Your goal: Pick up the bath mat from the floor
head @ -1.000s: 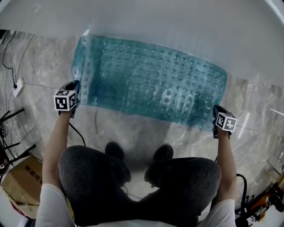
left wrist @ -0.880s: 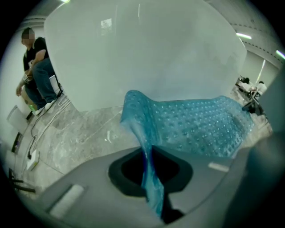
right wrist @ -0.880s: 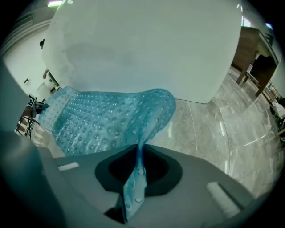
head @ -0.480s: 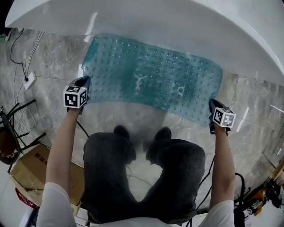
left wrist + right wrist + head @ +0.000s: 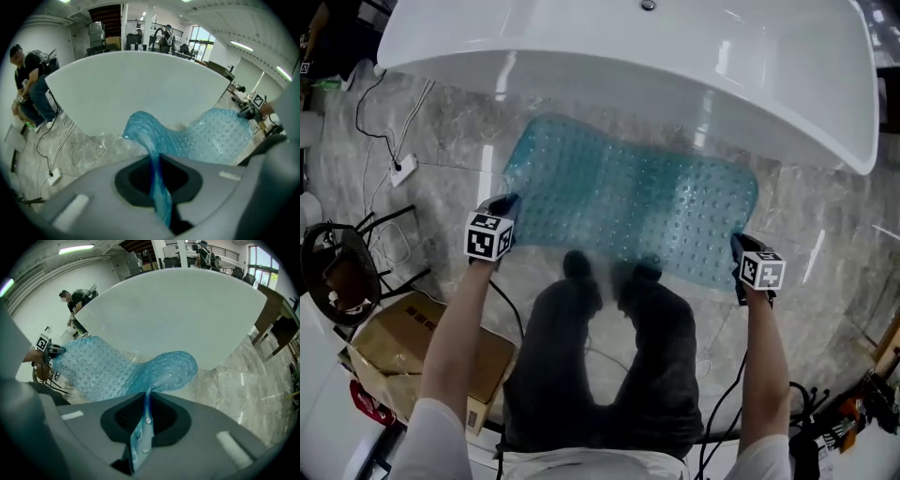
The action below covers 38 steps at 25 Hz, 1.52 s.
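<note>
Teal rubbery bath mat (image 5: 628, 211) is hanging stretched out above the marble floor (image 5: 834, 225), just in front of the white bathtub (image 5: 609, 42), probably so it isn't folding onto itself. Left gripper (image 5: 503, 204) and right gripper (image 5: 738, 247) are each pinching a near corner, jaws nearly closed on the thin edge.

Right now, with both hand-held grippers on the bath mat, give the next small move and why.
Probably raise both together slightly: the left hand-held gripper and right hand-held gripper each clamp a near corner of the bath mat, yet its middle sags and its far edge looks low beside the bathtub.
</note>
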{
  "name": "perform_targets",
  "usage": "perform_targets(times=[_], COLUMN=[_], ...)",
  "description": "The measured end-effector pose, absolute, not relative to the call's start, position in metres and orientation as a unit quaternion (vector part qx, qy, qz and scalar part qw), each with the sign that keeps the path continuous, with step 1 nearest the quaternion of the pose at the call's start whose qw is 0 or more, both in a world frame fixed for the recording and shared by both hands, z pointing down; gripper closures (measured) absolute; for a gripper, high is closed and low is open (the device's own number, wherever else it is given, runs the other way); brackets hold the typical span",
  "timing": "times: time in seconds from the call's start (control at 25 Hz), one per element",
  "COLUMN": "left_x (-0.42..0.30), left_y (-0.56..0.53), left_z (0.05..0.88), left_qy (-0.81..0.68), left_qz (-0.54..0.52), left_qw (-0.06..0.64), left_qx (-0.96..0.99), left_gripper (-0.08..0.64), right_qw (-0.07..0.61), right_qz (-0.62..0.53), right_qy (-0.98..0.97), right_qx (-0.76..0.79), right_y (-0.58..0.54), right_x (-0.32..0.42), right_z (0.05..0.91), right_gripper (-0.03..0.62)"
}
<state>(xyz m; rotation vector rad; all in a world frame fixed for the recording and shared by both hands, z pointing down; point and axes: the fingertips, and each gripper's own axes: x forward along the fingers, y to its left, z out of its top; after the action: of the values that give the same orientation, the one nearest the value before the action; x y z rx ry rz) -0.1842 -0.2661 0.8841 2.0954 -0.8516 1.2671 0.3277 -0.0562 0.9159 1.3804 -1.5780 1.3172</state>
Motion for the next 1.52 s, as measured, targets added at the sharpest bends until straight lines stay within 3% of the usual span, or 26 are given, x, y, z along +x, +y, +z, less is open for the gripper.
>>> perform_targets(times=[0.4,0.8,1.12,1.52], left_x=[-0.197,-0.212,-0.227,-0.213], left_y=[-0.205,-0.137,-0.077,-0.001], left_z=[0.602,0.357,0.255,0.195], left_qy=[-0.309,-0.271,-0.220,-0.201], left_qz=[0.404,0.292,0.209,0.142], left_qw=[0.303,0.314,0.347,0.361], left_qx=[0.806,0.862,0.887,0.899], left_gripper=[0.541,0.541,0.541,0.541], right_qw=[0.261,0.116,0.008,-0.125], right_qz=[0.495,0.488,0.481,0.474], right_qy=[-0.626,-0.668,-0.687,-0.702], right_qx=[0.543,0.550,0.544,0.517], right_y=[-0.023,0.014,0.070,0.133], right_x=[0.280,0.191,0.133,0.147], right_z=[0.632,0.384,0.283,0.223], right_gripper=[0.555,0.555,0.555,0.554])
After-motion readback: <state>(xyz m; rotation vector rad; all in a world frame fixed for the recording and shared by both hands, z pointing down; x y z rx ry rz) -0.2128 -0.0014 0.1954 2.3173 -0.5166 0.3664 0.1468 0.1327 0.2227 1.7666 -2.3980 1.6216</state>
